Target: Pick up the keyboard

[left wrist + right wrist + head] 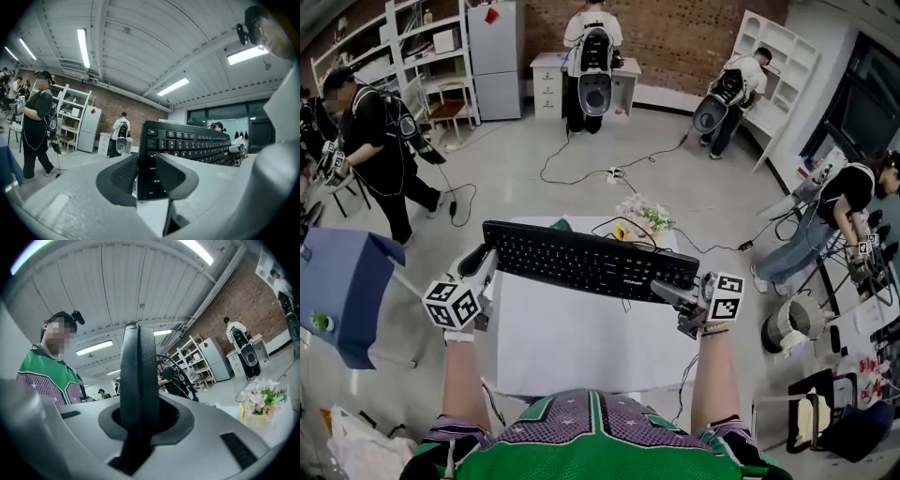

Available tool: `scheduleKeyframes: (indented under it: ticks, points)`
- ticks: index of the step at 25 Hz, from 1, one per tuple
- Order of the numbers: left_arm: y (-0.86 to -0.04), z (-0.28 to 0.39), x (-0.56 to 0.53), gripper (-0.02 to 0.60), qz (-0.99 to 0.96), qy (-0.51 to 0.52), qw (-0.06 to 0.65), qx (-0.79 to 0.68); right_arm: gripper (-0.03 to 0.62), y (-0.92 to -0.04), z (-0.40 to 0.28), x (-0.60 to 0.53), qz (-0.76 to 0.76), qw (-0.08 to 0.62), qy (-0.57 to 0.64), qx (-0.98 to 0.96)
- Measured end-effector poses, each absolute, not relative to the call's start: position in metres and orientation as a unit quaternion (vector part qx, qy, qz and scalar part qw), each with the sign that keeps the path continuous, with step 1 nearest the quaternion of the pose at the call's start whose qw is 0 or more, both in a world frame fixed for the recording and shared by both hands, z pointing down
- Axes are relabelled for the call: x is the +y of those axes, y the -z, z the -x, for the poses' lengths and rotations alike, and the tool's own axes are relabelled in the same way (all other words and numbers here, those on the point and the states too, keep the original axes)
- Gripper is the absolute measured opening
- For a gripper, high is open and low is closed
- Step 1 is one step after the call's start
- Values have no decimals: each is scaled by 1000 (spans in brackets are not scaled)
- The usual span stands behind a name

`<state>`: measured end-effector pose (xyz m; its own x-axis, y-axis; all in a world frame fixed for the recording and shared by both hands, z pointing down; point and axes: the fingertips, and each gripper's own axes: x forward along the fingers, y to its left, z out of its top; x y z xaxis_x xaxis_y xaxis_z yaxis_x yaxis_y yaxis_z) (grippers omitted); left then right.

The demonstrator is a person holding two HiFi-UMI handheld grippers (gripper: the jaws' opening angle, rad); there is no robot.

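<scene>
A black keyboard (581, 258) hangs in the air above the white table (572, 347), held level by its two ends. My left gripper (483, 265) is shut on its left end; in the left gripper view the keyboard (187, 147) stands edge-on between the dark pads (123, 173). My right gripper (664, 292) is shut on the right end. In the right gripper view the keyboard (137, 380) shows as a thin dark slab clamped between the jaws. Its cable hangs below the table side.
A pot of pale flowers (645, 217) and a yellow item stand at the table's far edge. A blue covered table (342, 291) is at the left. Several people with grippers work around the room; cables (581, 173) lie on the floor beyond.
</scene>
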<state>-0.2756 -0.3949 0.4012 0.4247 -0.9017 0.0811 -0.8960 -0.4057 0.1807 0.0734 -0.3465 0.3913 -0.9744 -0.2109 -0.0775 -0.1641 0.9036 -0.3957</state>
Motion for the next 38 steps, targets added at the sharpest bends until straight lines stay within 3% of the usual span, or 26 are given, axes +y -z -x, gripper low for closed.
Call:
scheduleKeyframes:
  ticks: [12, 38]
  points:
    - [-370, 288, -373, 115, -812, 30, 63, -579, 77, -371, -64, -343, 65, 67, 153, 984]
    - [-407, 283, -386, 115, -818, 12, 101, -567, 77, -400, -70, -348, 83, 60, 190, 976]
